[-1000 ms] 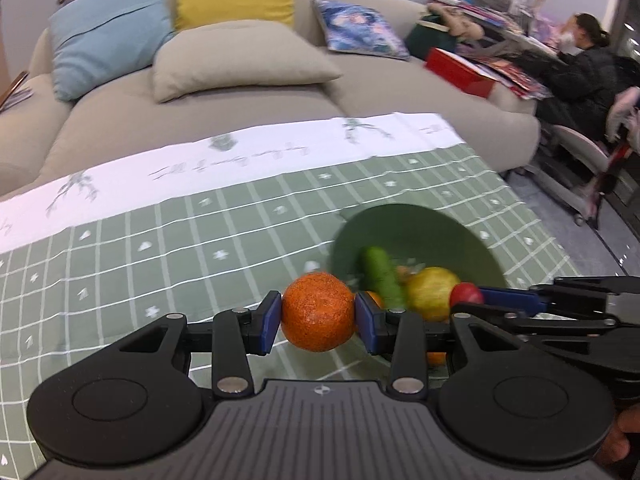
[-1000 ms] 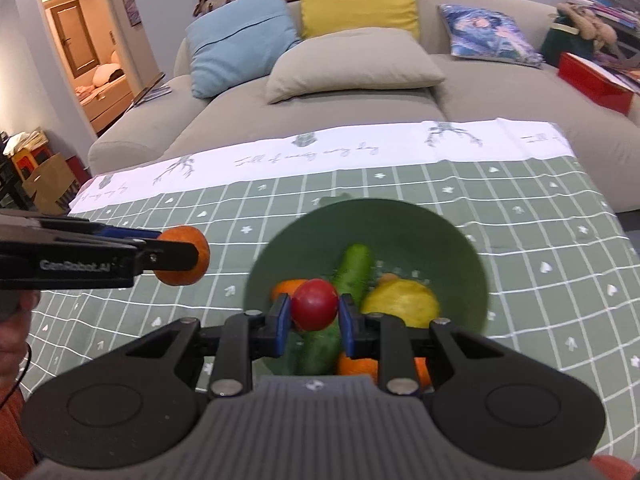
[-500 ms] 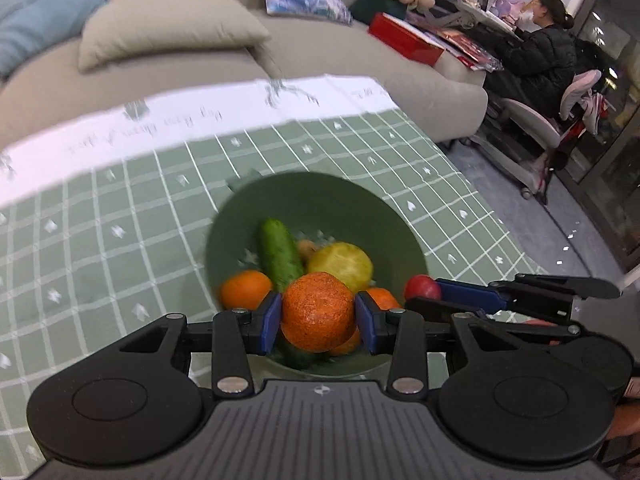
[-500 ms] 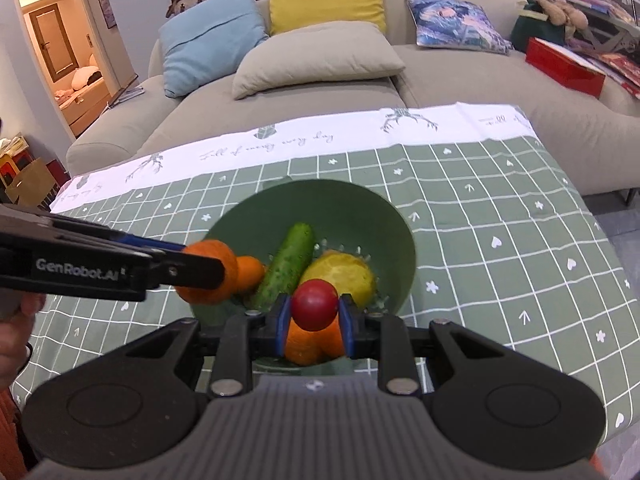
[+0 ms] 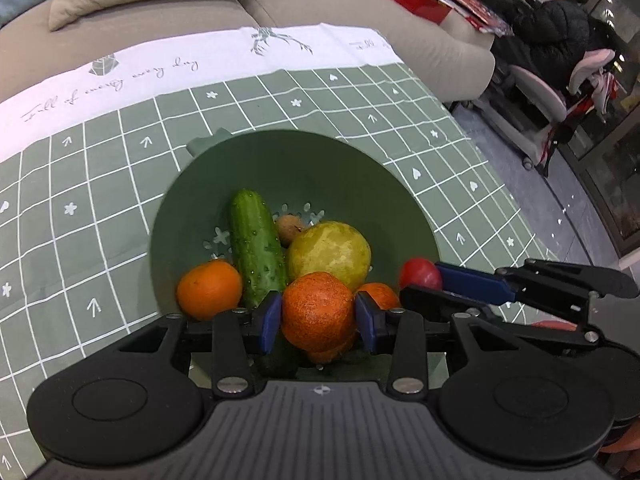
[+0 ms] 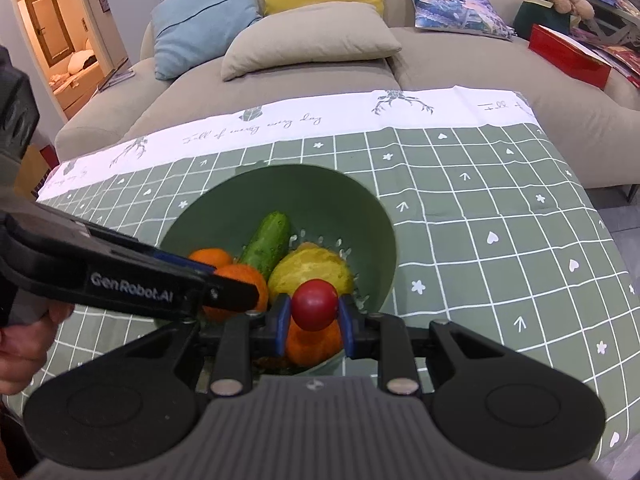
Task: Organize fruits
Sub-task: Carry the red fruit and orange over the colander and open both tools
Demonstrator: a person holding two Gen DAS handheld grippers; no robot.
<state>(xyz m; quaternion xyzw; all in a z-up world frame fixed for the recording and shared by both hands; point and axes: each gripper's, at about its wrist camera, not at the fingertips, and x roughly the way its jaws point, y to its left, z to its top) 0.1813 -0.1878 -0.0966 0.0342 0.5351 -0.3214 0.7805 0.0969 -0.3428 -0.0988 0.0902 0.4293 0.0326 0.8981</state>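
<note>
My left gripper (image 5: 318, 314) is clamped on a rough orange (image 5: 318, 310) over the green bowl (image 5: 280, 160) of fruit, my right gripper (image 6: 314, 322) pinches a small red tomato (image 6: 315, 304) at its near rim, so I'm mid drop-off; next I'd lower and let go.

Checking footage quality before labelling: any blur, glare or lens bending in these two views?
Left wrist view: sharp, tablecloth grid bows outward, corners dark. Right wrist view: equally sharp, same fisheye bending, bright orange doorway at upper left, no glare on the bowl.
</note>
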